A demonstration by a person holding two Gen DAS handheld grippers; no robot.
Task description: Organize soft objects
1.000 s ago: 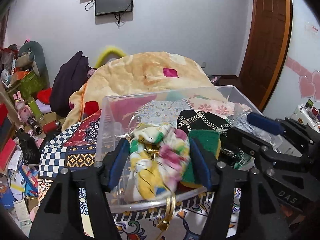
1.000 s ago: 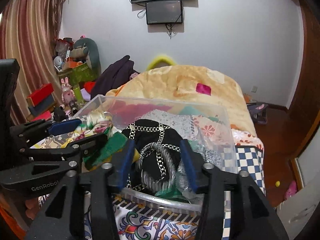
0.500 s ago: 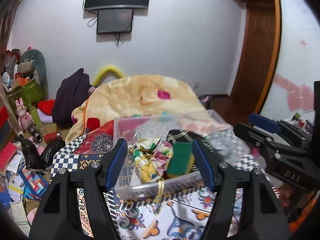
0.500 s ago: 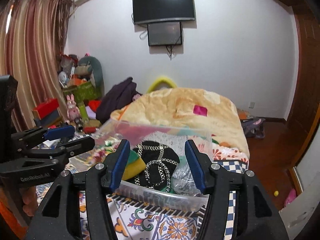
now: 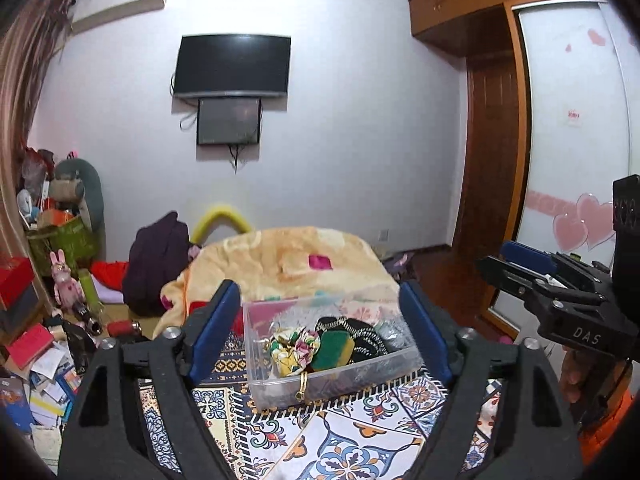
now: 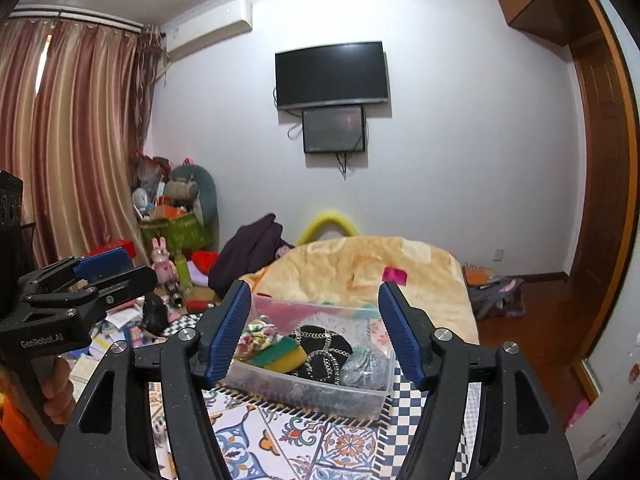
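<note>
A clear plastic bin [image 5: 340,384] stands on a patterned cloth. It holds a floral scrunchie [image 5: 294,346], a green and yellow sponge [image 5: 334,350], a black chained pouch [image 5: 366,334] and a grey mesh item [image 6: 366,366]. The bin also shows in the right wrist view [image 6: 320,394]. My left gripper [image 5: 320,332] is open and empty, held back from the bin. My right gripper [image 6: 316,332] is open and empty, also back from the bin. Each gripper shows at the edge of the other's view.
The patterned cloth [image 5: 360,436] covers the surface under the bin. A yellow blanket [image 5: 280,268] is heaped behind it. Clutter of boxes, toys and papers [image 5: 44,320] fills the left floor. A wooden door [image 6: 600,200] is at the right.
Both grippers have pulled up and back from the bin. The left gripper was around the floral scrunchie a second ago; the scrunchie now lies in the bin.
</note>
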